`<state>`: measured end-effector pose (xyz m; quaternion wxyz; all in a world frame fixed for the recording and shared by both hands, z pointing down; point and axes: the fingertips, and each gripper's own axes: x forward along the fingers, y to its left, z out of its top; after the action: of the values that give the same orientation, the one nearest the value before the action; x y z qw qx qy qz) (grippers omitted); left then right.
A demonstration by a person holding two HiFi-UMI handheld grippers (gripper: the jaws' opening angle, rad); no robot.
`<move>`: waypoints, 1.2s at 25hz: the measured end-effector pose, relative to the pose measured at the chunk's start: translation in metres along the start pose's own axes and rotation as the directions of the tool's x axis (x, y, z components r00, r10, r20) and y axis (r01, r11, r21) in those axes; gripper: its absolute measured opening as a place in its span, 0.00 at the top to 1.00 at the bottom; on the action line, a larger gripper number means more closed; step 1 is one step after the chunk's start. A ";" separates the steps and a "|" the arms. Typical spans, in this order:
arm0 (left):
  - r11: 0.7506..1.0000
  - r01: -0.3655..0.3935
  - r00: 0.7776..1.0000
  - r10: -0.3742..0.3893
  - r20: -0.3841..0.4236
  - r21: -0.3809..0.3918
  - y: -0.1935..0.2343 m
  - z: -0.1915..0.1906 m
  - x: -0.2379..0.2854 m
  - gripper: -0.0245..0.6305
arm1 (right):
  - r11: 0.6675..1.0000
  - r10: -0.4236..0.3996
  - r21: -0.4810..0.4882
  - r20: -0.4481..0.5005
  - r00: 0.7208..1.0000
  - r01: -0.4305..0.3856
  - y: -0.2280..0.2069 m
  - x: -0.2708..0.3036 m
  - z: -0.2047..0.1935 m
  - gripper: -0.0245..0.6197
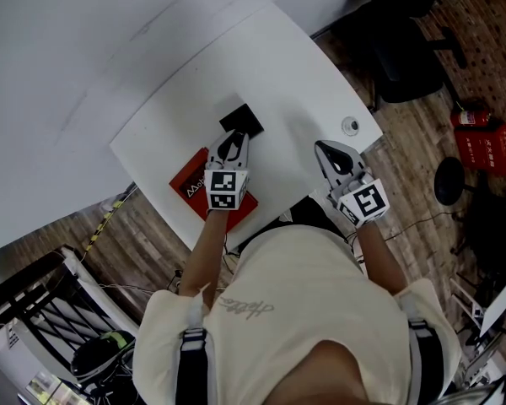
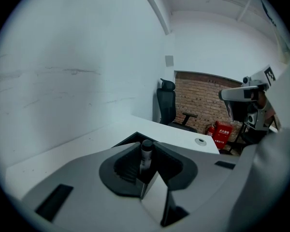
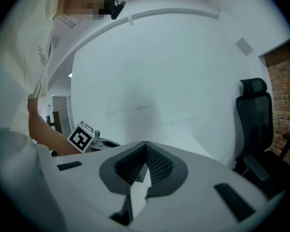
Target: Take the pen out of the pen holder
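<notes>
My left gripper [image 2: 146,148] clamps the top of the pen [image 2: 145,159] standing in the pen holder [image 1: 243,121], probably light, stiff and slippery; my right gripper [image 3: 146,146], closed empty, hangs right of it.

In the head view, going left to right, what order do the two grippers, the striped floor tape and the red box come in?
striped floor tape → left gripper → right gripper → red box
</notes>
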<state>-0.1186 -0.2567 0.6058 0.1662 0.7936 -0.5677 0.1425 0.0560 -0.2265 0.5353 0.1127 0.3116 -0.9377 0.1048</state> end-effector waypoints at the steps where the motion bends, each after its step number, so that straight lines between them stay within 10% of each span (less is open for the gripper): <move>1: 1.000 -0.001 1.000 0.001 0.005 0.003 -0.001 0.003 -0.002 0.83 | 1.000 0.001 0.001 0.005 1.000 -0.001 0.000 -0.001 0.001 0.95; 30: 0.992 -0.126 0.965 0.129 0.226 -0.026 -0.015 0.094 -0.108 0.83 | 0.997 0.063 -0.051 0.135 0.989 -0.057 0.024 -0.018 0.030 0.95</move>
<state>-0.1353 -0.2003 0.4742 0.0950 0.7655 -0.6338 0.0578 0.0513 -0.2059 0.4983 0.0524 0.2870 -0.9543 0.0644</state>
